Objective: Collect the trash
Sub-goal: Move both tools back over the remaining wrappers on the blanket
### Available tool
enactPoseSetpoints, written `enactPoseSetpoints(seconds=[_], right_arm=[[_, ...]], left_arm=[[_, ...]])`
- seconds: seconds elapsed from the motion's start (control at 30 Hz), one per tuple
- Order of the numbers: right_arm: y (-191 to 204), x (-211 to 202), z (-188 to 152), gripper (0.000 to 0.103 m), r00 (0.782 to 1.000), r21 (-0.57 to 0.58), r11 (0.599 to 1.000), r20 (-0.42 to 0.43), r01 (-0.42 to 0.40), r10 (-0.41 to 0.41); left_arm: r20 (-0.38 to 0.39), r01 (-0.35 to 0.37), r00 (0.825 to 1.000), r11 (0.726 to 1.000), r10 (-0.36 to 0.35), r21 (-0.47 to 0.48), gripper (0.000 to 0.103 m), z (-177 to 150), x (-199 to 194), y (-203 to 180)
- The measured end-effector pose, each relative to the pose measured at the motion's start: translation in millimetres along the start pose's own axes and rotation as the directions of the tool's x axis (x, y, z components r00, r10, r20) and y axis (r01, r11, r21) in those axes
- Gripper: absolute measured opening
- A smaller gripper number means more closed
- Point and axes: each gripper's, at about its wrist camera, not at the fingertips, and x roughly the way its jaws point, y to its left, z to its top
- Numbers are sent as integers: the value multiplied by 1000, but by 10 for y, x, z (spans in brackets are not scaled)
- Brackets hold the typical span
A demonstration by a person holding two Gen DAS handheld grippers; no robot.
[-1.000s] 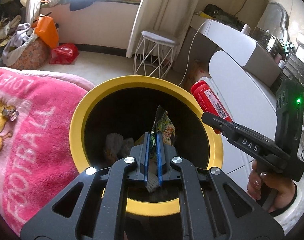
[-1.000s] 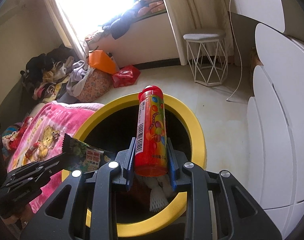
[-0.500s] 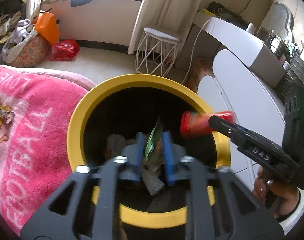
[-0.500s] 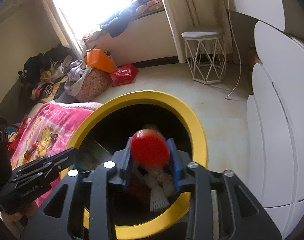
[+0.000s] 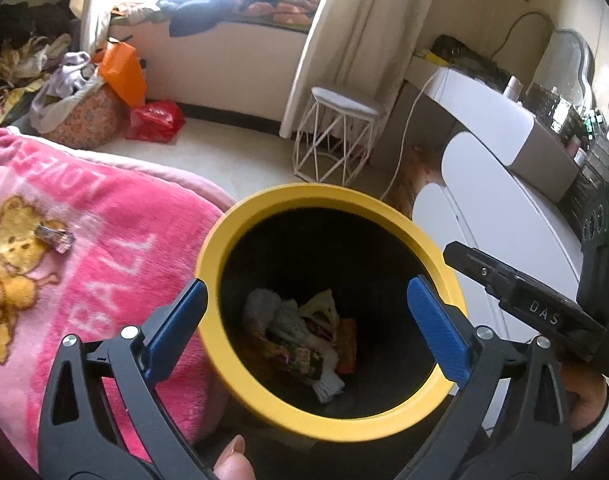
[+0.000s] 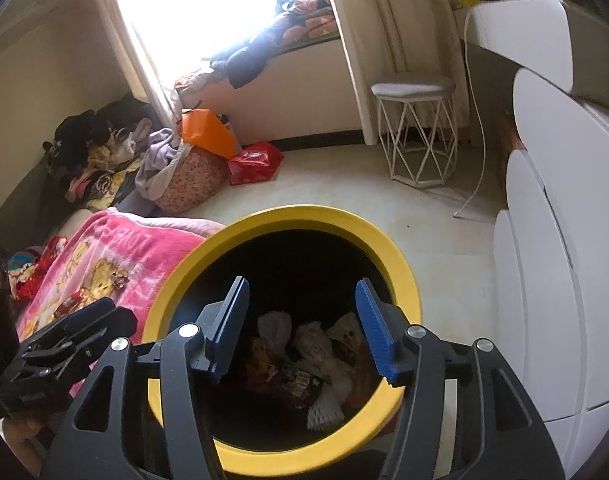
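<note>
A round bin with a yellow rim stands on the floor beside the bed. Mixed trash lies at its bottom: wrappers, tissue and a white foam net. My left gripper is wide open and empty above the bin's mouth. My right gripper is open and empty above the bin too; it also shows in the left wrist view at the right. A small candy wrapper lies on the pink blanket.
White rounded cabinets stand right of the bin. A white wire stool stands behind it by the curtain. Bags and clothes are piled at the back left. More small wrappers lie on the blanket.
Both grippers opened. The snack wrapper fell from my left gripper and the red candy tube fell from my right gripper into the bin.
</note>
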Motion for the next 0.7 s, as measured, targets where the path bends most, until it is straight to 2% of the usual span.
enactPoseSetpoints(seconds=[0.33, 0.7], right_arm=[[269, -102, 45, 64, 999, -66, 998, 30, -17, 19], [721, -121, 66, 67, 997, -154, 986, 39, -66, 72]], left_arm=[[71, -32, 997, 999, 34, -29, 92, 60, -310, 192], [136, -102, 985, 994, 107, -46, 92, 60, -620, 484]])
